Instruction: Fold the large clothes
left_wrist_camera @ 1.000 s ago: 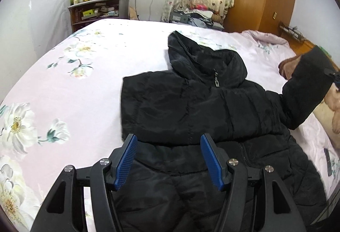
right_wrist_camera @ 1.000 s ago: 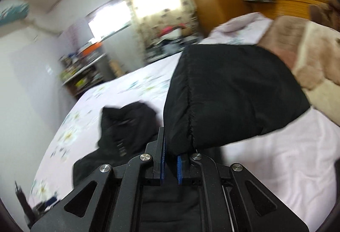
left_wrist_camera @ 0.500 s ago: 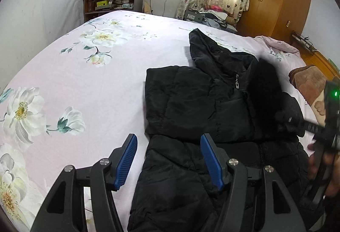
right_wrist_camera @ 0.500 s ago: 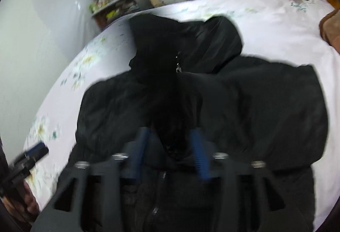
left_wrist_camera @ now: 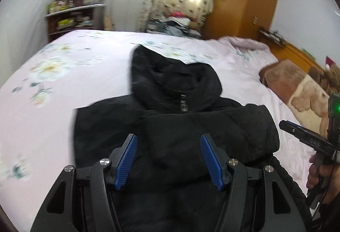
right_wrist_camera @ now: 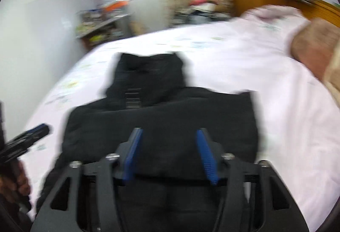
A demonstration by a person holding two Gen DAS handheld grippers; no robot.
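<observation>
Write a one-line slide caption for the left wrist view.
Open left gripper hovers over a black hooded jacket on a floral bed.

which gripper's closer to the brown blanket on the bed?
Right. The right gripper hovers open off the jacket's right edge, beside the brown blanket. The left gripper, also open, sits over the jacket's middle, farther away.

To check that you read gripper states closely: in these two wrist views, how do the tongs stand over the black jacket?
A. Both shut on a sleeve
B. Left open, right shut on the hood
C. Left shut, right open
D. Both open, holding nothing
D: the left tongs and the right tongs both show blue pads spread wide above the black jacket, with no fabric pinched.
</observation>
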